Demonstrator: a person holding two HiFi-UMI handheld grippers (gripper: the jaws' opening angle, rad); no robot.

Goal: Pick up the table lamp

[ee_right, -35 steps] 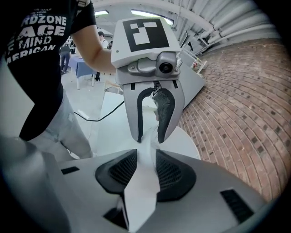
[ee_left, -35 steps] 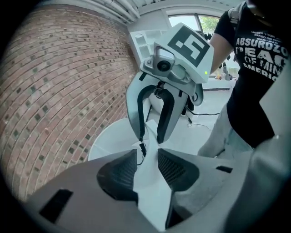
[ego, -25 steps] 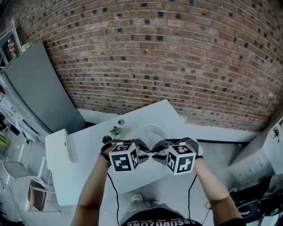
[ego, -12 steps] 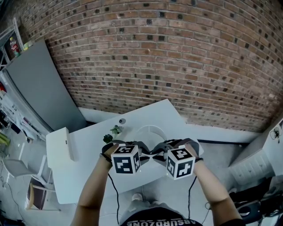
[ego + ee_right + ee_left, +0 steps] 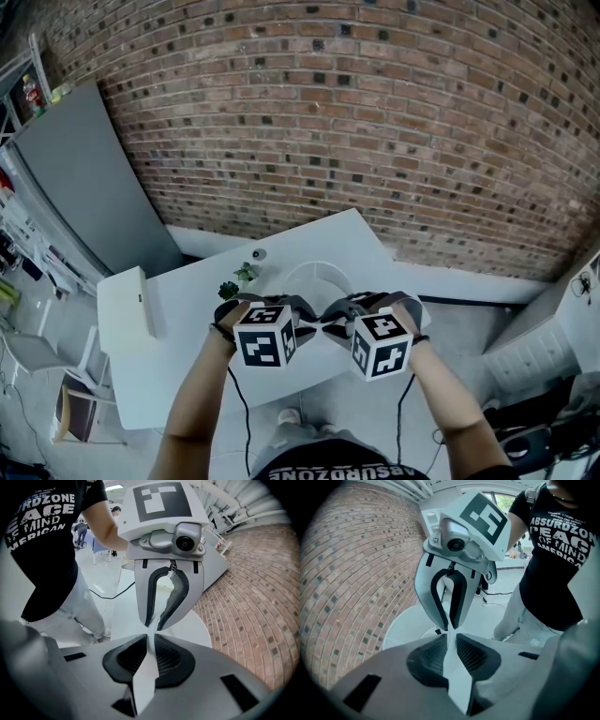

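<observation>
The table lamp is white, with a round disc [image 5: 317, 278] lying on the white table [image 5: 187, 319] and a thin flat white strip [image 5: 457, 672] rising from it. My left gripper [image 5: 314, 321] and right gripper [image 5: 334, 321] meet tip to tip over the disc's near side. In the left gripper view the strip runs between my black pads [image 5: 433, 656], which press on it, and the right gripper [image 5: 451, 623] faces me on the same strip. The right gripper view shows the strip [image 5: 146, 670] pinched between its pads [image 5: 168, 660], with the left gripper [image 5: 157, 625] opposite.
A small green plant [image 5: 244, 275] and a small round dark object [image 5: 258, 254] sit behind the lamp. A white box [image 5: 131, 314] lies on the table's left end. Behind stand a brick wall [image 5: 375, 122] and a grey panel [image 5: 80, 187]. A chair [image 5: 75, 412] stands at lower left.
Both grippers stay tip to tip over the lamp's near side. The right marker cube has rolled a little. Nothing else has visibly moved.
</observation>
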